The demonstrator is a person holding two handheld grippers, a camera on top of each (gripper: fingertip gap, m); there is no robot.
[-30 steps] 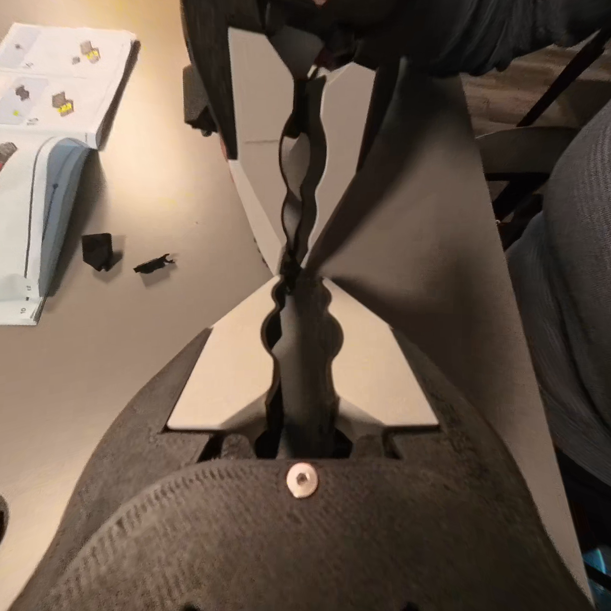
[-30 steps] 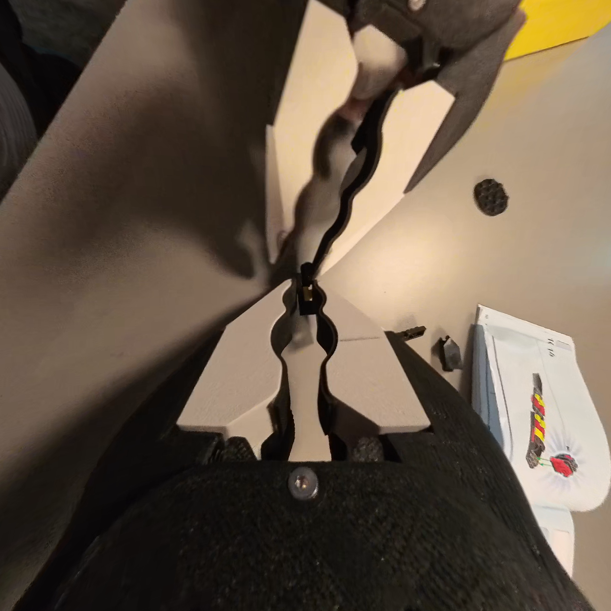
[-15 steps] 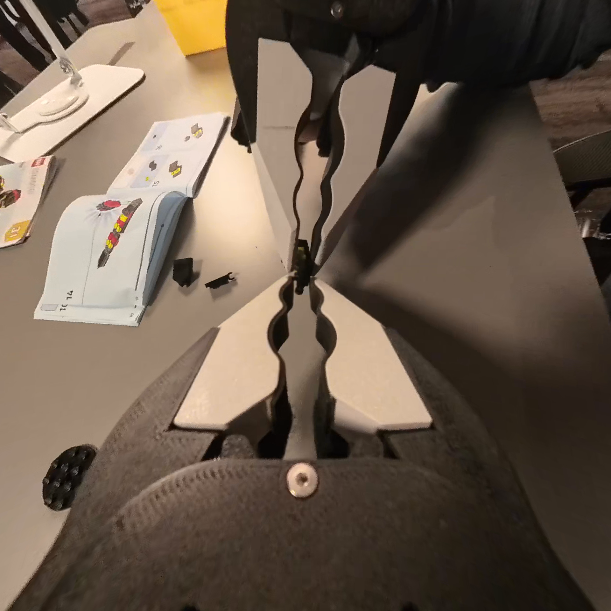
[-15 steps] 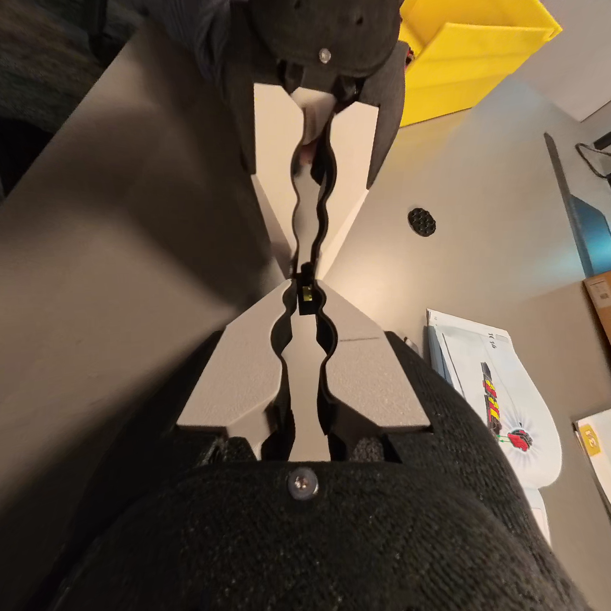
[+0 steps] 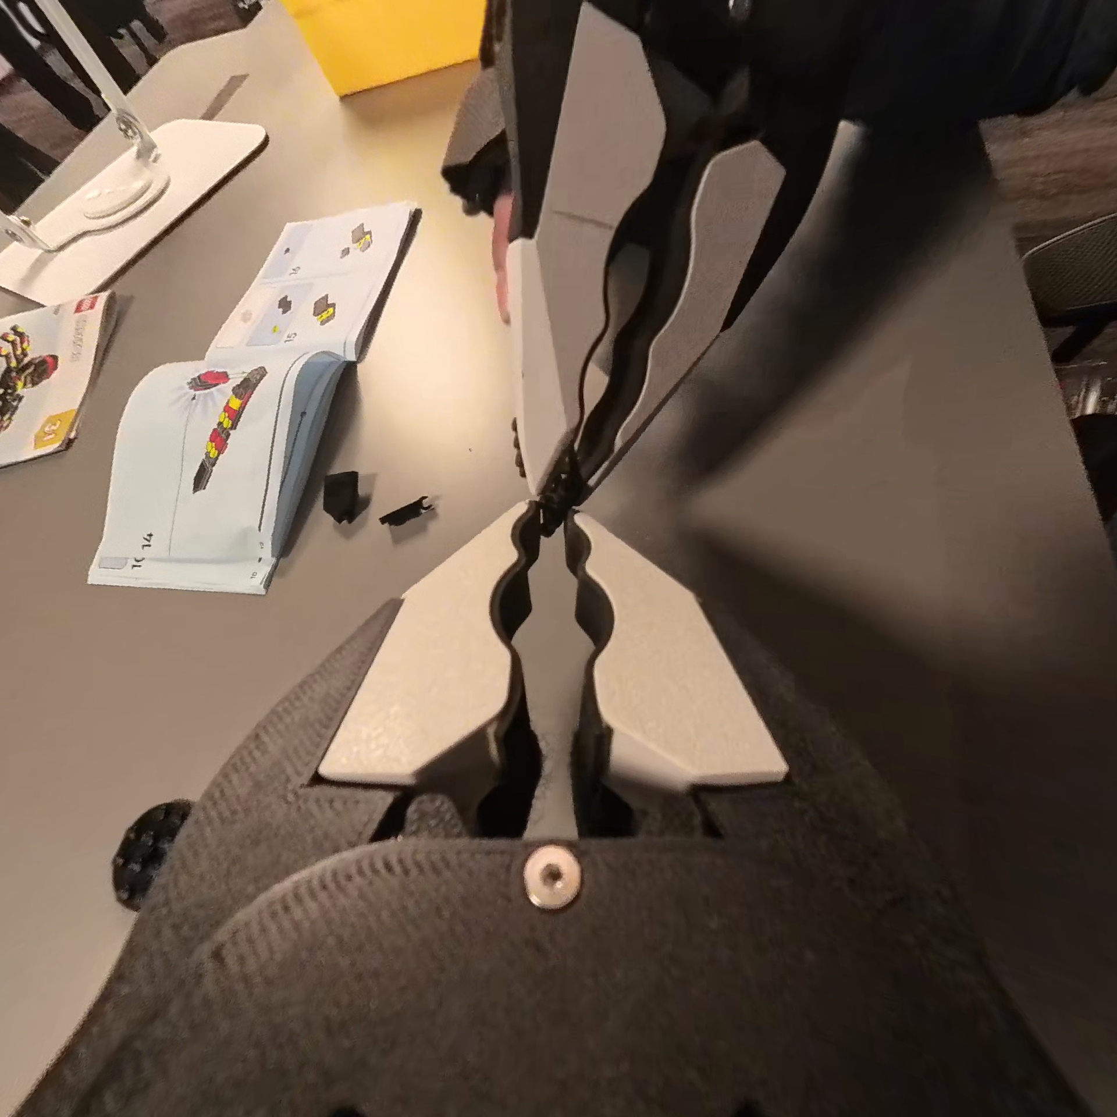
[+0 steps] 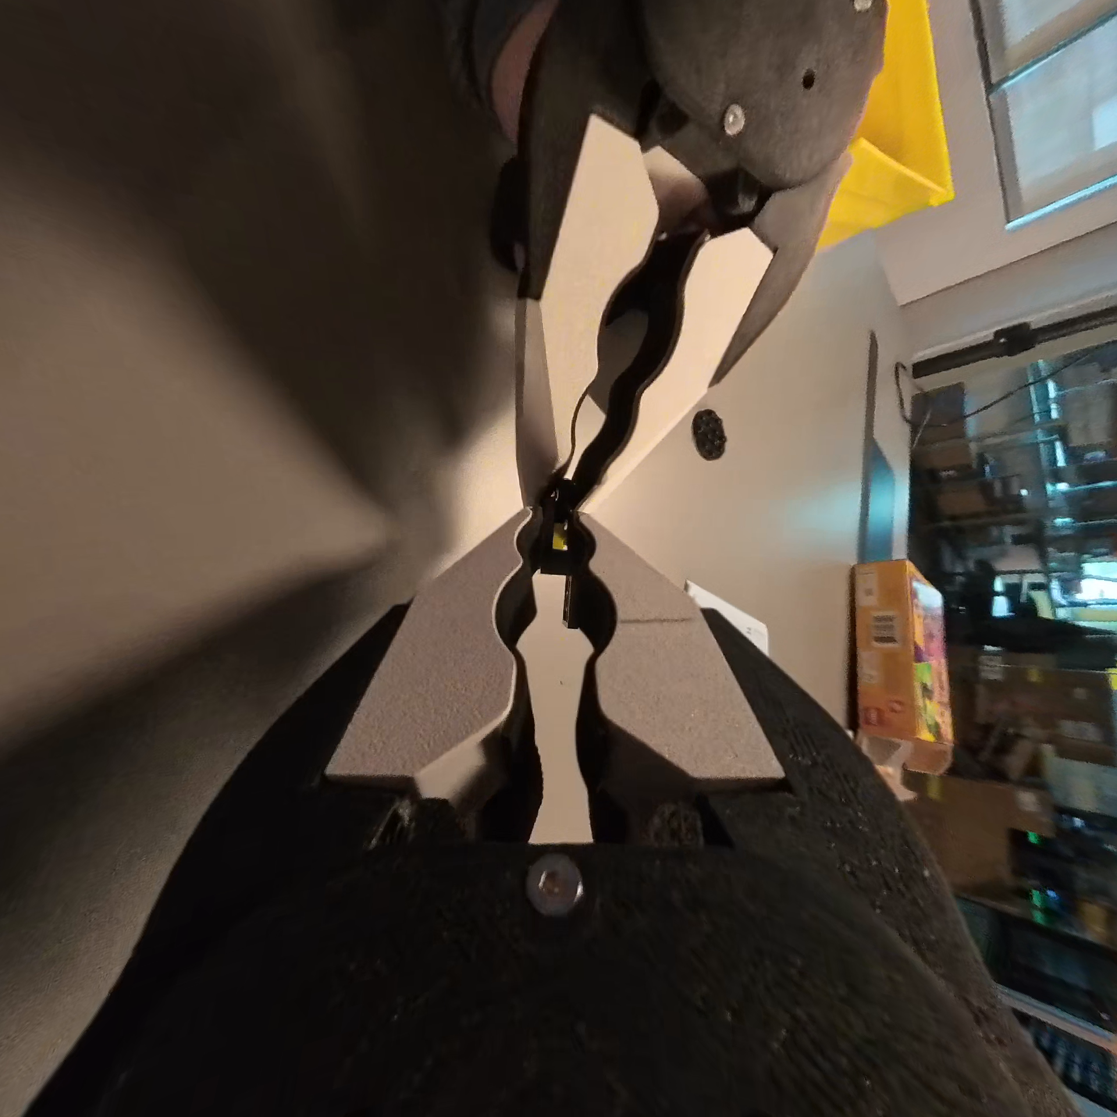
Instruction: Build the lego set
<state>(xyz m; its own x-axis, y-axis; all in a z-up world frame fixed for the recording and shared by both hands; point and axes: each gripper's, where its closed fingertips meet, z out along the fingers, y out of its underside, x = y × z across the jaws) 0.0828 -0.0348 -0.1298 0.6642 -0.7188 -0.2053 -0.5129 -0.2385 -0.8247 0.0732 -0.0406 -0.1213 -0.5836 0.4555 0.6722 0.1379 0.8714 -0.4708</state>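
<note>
My left gripper (image 5: 551, 515) is shut on a small black lego piece (image 5: 553, 505) at its tips. My right gripper (image 6: 553, 521) is shut on a small black and yellow lego assembly (image 6: 559, 544), and a thin black part (image 6: 570, 604) sticks out below it between the fingers. The two grippers meet tip to tip above the grey table (image 5: 181, 665), and the two held pieces touch. In the left wrist view the right gripper (image 5: 565, 477) comes down from the top. In the right wrist view the left gripper (image 6: 559, 486) comes down from the top. The joint between the pieces is mostly hidden by the fingertips.
An open instruction booklet (image 5: 242, 435) lies at the left, with two loose black pieces (image 5: 344, 495) (image 5: 408, 514) beside it. A second booklet (image 5: 42, 375), a white lamp base (image 5: 121, 163), a yellow bin (image 5: 387, 42) and a black round piece (image 5: 151, 846) are on the table. An orange box (image 6: 900, 653) stands at the right.
Both grippers stayed tip to tip and shut while they tilted and rose together. The right view has swung up toward the shelves. The thin black part now shows below the assembly.
</note>
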